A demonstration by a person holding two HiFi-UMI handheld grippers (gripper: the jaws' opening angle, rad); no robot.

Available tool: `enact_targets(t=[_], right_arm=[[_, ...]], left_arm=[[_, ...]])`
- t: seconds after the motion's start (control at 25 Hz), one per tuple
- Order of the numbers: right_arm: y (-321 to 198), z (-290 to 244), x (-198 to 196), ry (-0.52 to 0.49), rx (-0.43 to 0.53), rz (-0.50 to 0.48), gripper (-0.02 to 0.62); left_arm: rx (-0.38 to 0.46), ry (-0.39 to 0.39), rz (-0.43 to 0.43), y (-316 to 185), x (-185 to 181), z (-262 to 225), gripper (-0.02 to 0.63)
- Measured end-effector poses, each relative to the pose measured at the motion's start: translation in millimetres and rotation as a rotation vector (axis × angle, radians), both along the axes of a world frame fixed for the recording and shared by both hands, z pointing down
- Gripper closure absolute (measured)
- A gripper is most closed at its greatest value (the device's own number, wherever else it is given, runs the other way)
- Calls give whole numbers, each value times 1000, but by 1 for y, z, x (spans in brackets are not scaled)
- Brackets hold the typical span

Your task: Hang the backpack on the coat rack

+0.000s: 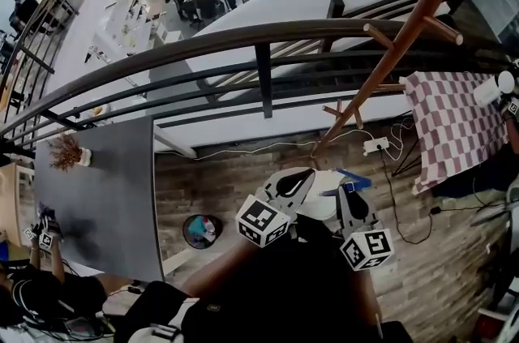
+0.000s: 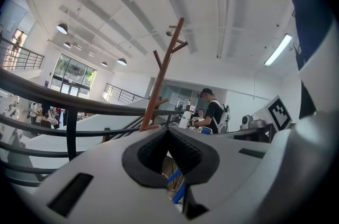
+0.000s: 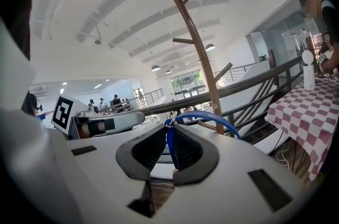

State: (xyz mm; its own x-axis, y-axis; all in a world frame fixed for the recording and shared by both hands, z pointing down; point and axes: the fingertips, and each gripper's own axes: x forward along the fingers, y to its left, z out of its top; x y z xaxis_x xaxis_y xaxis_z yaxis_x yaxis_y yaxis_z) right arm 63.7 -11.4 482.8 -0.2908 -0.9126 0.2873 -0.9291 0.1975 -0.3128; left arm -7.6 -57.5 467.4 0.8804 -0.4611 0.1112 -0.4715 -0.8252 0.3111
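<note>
The wooden coat rack (image 1: pixel 389 49) rises at a slant from the brick floor just ahead of me, with short pegs along its pole; it also shows in the left gripper view (image 2: pixel 165 72) and the right gripper view (image 3: pixel 200 53). A white backpack (image 1: pixel 323 207) hangs low between both grippers. My right gripper (image 3: pixel 169 135) is shut on its blue strap (image 3: pixel 212 118), which arches away to the right. My left gripper (image 2: pixel 168 131) has its jaws closed tip to tip, with nothing showing between them. From the head view, the left gripper (image 1: pixel 306 175) and right gripper (image 1: pixel 347 190) sit side by side below the rack's base.
A dark curved railing (image 1: pixel 259 49) runs behind the rack, with a lower floor and people beyond. A table with a checked cloth (image 1: pixel 450 122) stands at the right. A power strip and cables (image 1: pixel 375 144) lie near the rack's foot. A grey table (image 1: pixel 105 187) and a round bin (image 1: pixel 200 230) are at the left.
</note>
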Motion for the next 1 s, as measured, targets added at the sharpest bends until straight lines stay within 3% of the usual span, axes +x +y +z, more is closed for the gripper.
enact_targets(t=[0.56,1.0], right_arm=[[-34,13,6,2,-3,-98,548],[-63,21,21,-6,-2,-104,548]], left_arm=[[1,-36,6,-25,22,6,598],[-12,-40,-9,-53,40,17,598]])
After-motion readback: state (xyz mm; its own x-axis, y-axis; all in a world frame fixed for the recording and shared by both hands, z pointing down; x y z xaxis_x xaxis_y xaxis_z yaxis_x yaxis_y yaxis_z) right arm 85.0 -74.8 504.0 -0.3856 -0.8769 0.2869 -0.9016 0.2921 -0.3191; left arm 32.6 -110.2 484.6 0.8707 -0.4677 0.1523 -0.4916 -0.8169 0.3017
